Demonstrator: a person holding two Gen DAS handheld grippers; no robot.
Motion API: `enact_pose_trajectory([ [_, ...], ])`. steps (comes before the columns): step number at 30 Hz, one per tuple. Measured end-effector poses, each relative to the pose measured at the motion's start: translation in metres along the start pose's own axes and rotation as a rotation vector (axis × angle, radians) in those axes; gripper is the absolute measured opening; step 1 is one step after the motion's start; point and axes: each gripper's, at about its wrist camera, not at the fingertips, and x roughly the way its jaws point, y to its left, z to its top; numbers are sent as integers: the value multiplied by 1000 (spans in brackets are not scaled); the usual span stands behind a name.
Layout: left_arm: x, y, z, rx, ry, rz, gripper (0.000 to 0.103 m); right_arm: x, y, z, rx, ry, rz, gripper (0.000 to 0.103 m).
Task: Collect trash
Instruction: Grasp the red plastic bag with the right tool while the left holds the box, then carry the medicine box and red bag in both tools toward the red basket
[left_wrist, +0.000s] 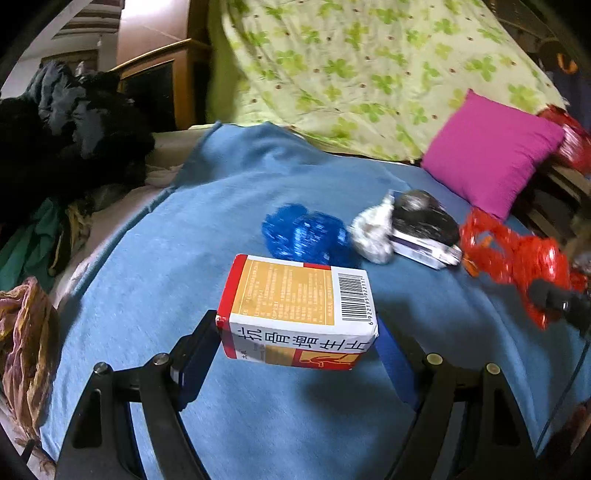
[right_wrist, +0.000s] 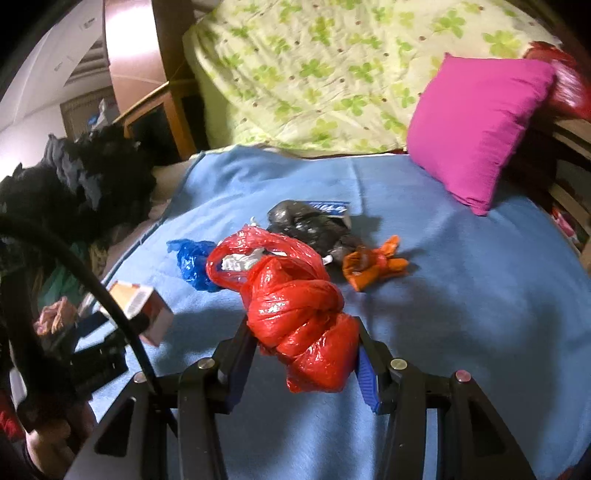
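Clamped between our left gripper's (left_wrist: 297, 332) blue pads, a white, red and orange medicine box (left_wrist: 295, 306) is hanging just above the blue blanket (left_wrist: 258, 406) (barcode side facing up). Beyond it, on the blanket, a crumpled blue bag (left_wrist: 306, 232) is lying beside a white wad (left_wrist: 371, 230), which is touching a dark bag (left_wrist: 424, 216) sitting on a flat white and purple packet (left_wrist: 428, 251). At the right edge we are seeing a red bag (left_wrist: 517, 258) blurred in the other gripper. A magenta pillow (left_wrist: 491, 151) is leaning near the green clover-print quilt (left_wrist: 351, 74).

From the right wrist, our right gripper (right_wrist: 303, 350) is squeezing the knotted red bag (right_wrist: 299, 314), which is hanging clear of the blanket (right_wrist: 461, 295). Behind it, the blue bag (right_wrist: 192, 264), dark bag (right_wrist: 310, 225) and an orange bag (right_wrist: 373, 264) are lying on the bed. At the left, the box (right_wrist: 146, 306) is showing in the left gripper (right_wrist: 122, 325), with dark clothes (right_wrist: 74, 184) piled beyond.
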Motion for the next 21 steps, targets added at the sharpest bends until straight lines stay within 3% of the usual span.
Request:
enact_pose_trajectory([
  [21,-60,-94,-7,170,-23,-179,83,-94,-63,-22,151,-130,-68,52],
])
